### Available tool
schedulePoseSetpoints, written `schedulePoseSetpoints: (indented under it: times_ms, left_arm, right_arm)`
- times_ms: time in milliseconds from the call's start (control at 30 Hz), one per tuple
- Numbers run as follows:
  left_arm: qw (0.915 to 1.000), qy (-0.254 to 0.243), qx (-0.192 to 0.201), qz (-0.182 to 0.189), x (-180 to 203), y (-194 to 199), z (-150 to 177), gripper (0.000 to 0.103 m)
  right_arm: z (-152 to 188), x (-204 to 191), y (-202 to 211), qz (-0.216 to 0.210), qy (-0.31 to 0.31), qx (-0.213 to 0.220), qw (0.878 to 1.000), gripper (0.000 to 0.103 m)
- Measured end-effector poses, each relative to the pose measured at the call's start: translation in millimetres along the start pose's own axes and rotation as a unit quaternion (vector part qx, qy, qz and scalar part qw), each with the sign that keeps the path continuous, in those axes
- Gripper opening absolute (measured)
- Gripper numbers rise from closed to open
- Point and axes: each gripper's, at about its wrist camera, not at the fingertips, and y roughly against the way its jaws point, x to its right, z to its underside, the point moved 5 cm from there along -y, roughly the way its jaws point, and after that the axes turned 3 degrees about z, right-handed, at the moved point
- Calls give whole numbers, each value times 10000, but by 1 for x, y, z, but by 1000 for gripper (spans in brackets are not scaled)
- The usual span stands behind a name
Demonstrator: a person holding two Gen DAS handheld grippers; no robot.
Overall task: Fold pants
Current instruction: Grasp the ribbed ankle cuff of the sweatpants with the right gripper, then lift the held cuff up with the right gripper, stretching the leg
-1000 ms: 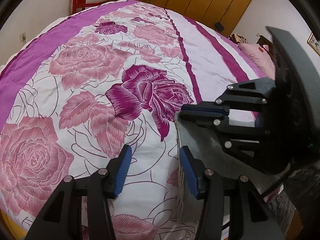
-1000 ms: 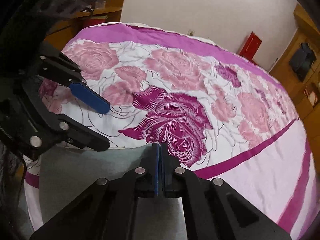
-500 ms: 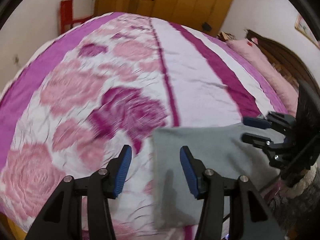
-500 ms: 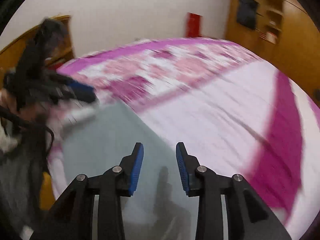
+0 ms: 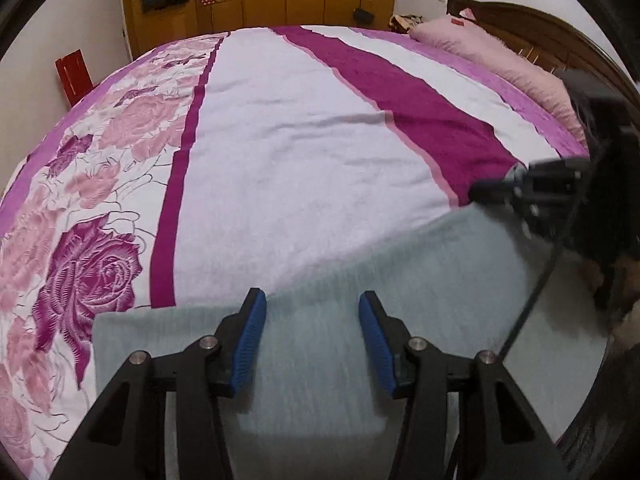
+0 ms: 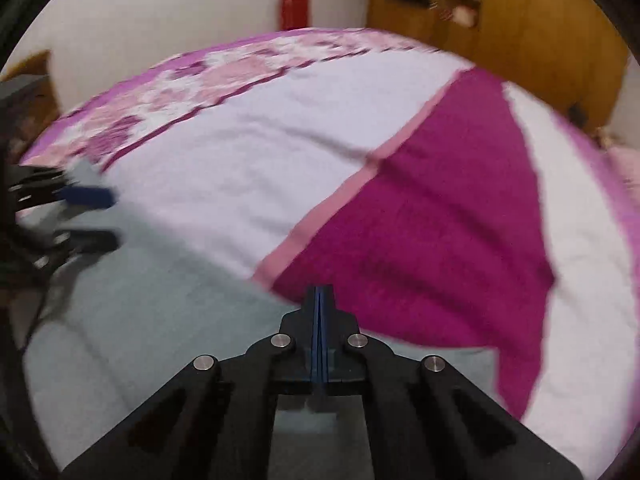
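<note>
Pants [image 5: 320, 360], one grey pair, lie flat across the lower part of both views, on the near edge of the one bed [image 5: 304, 152]. Left gripper [image 5: 312, 340], at bottom centre of its view, hangs wide open above the cloth and holds nothing. Right gripper [image 6: 320, 320], at bottom centre of its own view, has its pads pressed together; whether any cloth is pinched between them I cannot tell, since the tips sit right at the far edge of the fabric.

Risk, as I judge it: if the right one has no real grip, a lift would leave that edge behind and skew the fold. With only one side held, the smooth cloth could also drag or bunch.

Count: two grippers, one pink pillow [image 5: 500, 56] at upper right.
</note>
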Motion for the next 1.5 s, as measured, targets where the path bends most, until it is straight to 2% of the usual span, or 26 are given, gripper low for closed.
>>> schedulePoseSetpoints:
  times_ms: [67, 200, 233, 267, 300, 367, 400, 433, 467, 600, 633, 667, 733, 800, 833, 867, 900, 967, 1033, 1100, 1200, 1267, 1300, 1400, 1467, 1500]
  left_arm:
    - [9999, 128, -48, 96, -3, 5, -1, 52]
    - [9992, 325, 19, 215, -13, 11, 2, 52]
    - [9991, 366, 27, 231, -15, 11, 5, 52]
    - [9990, 391, 46, 230, -15, 14, 6, 52]
    - [9989, 425, 71, 209, -15, 17, 8, 52]
    - [9986, 478, 114, 193, -12, 24, 9, 52]
    - [9985, 493, 121, 214, -9, 26, 8, 52]
    - [9983, 498, 122, 259, -5, 29, 8, 52]
    - [9982, 501, 117, 317, 1, 31, 9, 52]
    - [9977, 408, 76, 534, 30, 37, 9, 52]
    - [9977, 375, 73, 566, 37, 38, 9, 52]
    - [9976, 341, 59, 603, 46, 39, 10, 52]
    - [9967, 265, 11, 771, 66, 41, 12, 52]
    - [9957, 200, 13, 905, 84, 45, 14, 52]
    - [9954, 166, 34, 939, 90, 47, 15, 52]
    - [9952, 123, 57, 972, 98, 49, 17, 52]
    - [9949, 100, 64, 998, 102, 50, 18, 52]
    - [9940, 58, 42, 1088, 112, 51, 22, 52]
    - [9930, -1, 0, 1185, 121, 52, 27, 52]
    - [9917, -99, -60, 1279, 128, 51, 32, 52]
    - [9917, -193, -91, 1265, 134, 51, 36, 52]
    - [9913, -198, -107, 1295, 137, 51, 37, 52]
    - [9914, -192, -110, 1291, 137, 51, 37, 52]
    - [9916, -190, -136, 1271, 140, 50, 35, 52]
    - [9919, -228, -131, 1243, 146, 49, 31, 52]
    - [9922, -248, -108, 1218, 152, 49, 28, 52]
  right_arm:
    - [2, 5, 16, -263, -274, 158, 9992, 0]
    - [29, 14, 60, -255, -921, 362, 9948, 8]
    - [41, 19, 75, -299, -1201, 460, 9912, 14]
    - [57, 28, 90, -328, -1522, 565, 9862, 27]
    - [75, 39, 105, -330, -1864, 666, 9797, 35]
    - [122, 73, 138, -237, -2797, 938, 9552, 60]
    - [138, 86, 149, -220, -3126, 1064, 9436, 64]
    - [167, 109, 166, -237, -3736, 1326, 9177, 69]
    - [181, 122, 175, -255, -4024, 1463, 9034, 76]
    - [257, 181, 218, -101, -5249, 2394, 8168, 83]
    - [270, 193, 223, -90, -5453, 2502, 8000, 84]
    - [280, 201, 223, -34, -5587, 2509, 7905, 85]
    - [295, 210, 215, 332, -5729, 2266, 7870, 85]
    - [306, 210, 202, 385, -5845, 1975, 7860, 85]
    - [309, 207, 196, 210, -5920, 1952, 7817, 85]
    - [307, 202, 197, 57, -5901, 2132, 7787, 85]
    - [305, 198, 197, -67, -5871, 2195, 7791, 85]
    - [300, 188, 189, -588, -5838, 2189, 7796, 85]
    - [298, 179, 181, -998, -5853, 2273, 7719, 85]
    - [294, 175, 178, -1267, -5824, 2298, 7694, 85]
    - [283, 179, 172, -1274, -5771, 2339, 7720, 85]
    - [280, 191, 172, -1257, -5839, 2571, 7597, 85]
    - [281, 200, 171, -1326, -5958, 2776, 7419, 85]
    - [286, 207, 169, -1468, -6187, 3109, 7063, 84]
    - [284, 207, 167, -1420, -6231, 3106, 7036, 79]
    - [282, 208, 163, -1279, -6254, 2943, 7113, 74]
